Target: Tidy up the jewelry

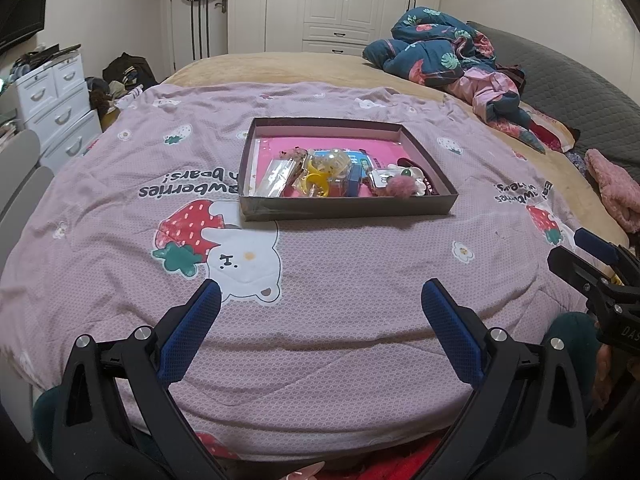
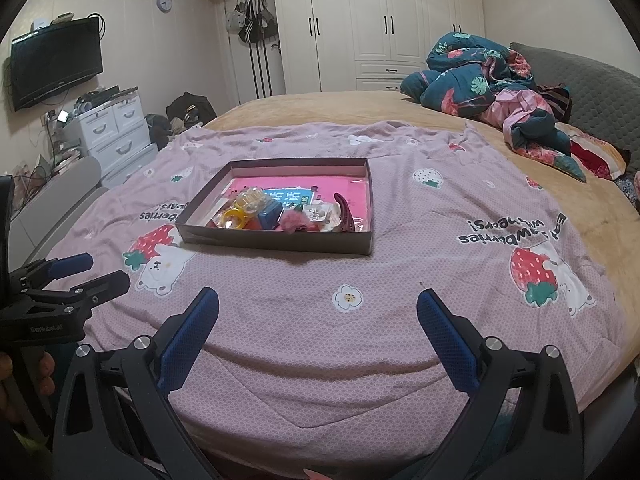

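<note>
Nearest to me, both tools hang just over the near edge of the bed, and neither has anything in it. The left gripper (image 1: 320, 308) has its blue pads spread wide over the lilac strawberry-bear quilt (image 1: 360, 280), and the right gripper (image 2: 318, 312) is spread just as wide, a little further along the same edge. Each shows up at the side of the other's camera, so they sit side by side but apart, both well short of the work

Further out, in the middle of the quilt, lies the shallow dark cardboard box (image 1: 348, 208), with a pink lining. All the jewelry I can see is already inside it, heaped against the near wall: a yellow ring-shaped piece (image 1: 316, 184), a clear yellowish plastic trinket (image 1: 334, 166), a small blue box (image 2: 270, 214), a fluffy pink pom-pom (image 1: 400, 187), a white card with small pieces on it (image 2: 318, 213), a dark red hair claw (image 2: 346, 210) and a clear packet (image 1: 276, 176) at the left end. The far half of the lining is bare

So I'd judge the gathering done, or nearly, since nothing lies loose on the quilt. If sorting is wanted, that is left: the pieces overlap in one jumble

Beyond that, a rumpled floral duvet (image 2: 480, 80) and white wardrobes (image 2: 380, 20)
</note>
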A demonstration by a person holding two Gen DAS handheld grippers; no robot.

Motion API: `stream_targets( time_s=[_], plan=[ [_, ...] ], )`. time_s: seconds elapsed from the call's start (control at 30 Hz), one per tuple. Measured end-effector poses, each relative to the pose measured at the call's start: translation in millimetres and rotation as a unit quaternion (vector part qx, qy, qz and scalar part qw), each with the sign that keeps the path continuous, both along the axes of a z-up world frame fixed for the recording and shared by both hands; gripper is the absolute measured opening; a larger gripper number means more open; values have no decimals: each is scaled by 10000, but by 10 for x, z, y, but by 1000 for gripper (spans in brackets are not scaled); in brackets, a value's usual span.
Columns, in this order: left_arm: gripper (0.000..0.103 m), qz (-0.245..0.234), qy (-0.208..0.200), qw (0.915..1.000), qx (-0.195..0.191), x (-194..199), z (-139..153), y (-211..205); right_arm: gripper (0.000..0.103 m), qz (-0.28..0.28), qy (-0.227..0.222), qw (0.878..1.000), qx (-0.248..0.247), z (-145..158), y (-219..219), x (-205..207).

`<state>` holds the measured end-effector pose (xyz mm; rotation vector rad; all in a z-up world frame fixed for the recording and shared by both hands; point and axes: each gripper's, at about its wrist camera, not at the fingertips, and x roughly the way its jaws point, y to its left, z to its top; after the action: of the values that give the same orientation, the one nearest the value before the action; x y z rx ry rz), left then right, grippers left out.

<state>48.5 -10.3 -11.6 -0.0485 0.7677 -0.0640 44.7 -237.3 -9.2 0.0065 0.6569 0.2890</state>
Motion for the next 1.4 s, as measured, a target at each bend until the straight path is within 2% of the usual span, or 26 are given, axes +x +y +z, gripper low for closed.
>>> stream_targets(
  time_s=[0.93,1.23,1.4],
  plan=[
    [94,28,55,9999,88,-1,-25,37,99,-35,10,10000,-20,-13,-19,-4],
    [94,67,148,9999,-49,42,-104,66,99,-147,64,9999,-54,-5,-112,28],
    [94,47,200,9998,-48,55,-135,33,99,-155,-49,9998,-76,61,-106,29]
  ],
)
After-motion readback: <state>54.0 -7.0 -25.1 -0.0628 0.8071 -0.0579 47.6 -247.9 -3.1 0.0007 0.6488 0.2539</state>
